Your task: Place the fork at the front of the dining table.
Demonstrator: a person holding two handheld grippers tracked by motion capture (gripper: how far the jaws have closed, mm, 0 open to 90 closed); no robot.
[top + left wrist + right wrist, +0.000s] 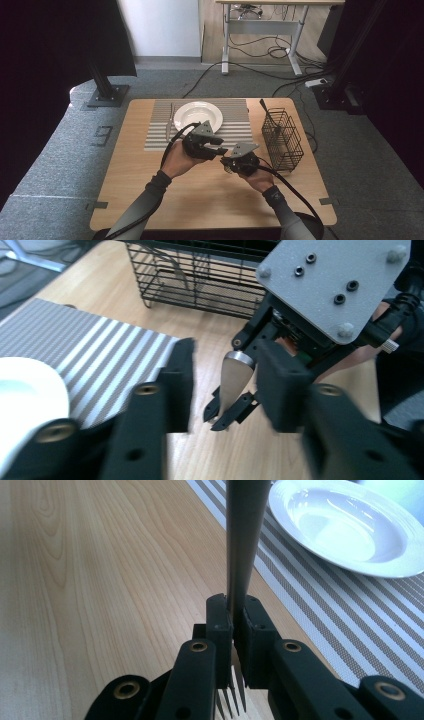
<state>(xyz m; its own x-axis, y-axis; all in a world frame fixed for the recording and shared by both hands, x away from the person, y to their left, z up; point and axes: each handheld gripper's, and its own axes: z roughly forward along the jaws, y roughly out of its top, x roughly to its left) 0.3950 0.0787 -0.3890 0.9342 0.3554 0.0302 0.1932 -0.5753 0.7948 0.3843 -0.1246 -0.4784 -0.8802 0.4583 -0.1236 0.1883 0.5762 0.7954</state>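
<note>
Right up against the lens in the right gripper view, the right gripper (232, 630) has its jaws pinching a fork (242, 540) low on the neck, tines pointing back toward the camera, handle running out toward the white plate (350, 525). In the high view both grippers meet over the middle of the counter (150, 190), just in front of the striped placemat (235, 125).

Starting at the left: a knife (169, 122) lies on the mat just beside the plate's left rim. Then the left gripper (220, 141), jaws spread wide, and its own view shows the fork's handle end standing between them, untouched. It looks like a handover in the making. To do it well, the left jaws ought to close squarely on the flat of the handle, well clear of the tip, before the right lets go; a skewed pinch could let the fork swing.

Far right, the wire cutlery basket (283, 140) stands with one dark utensil inside.
</note>
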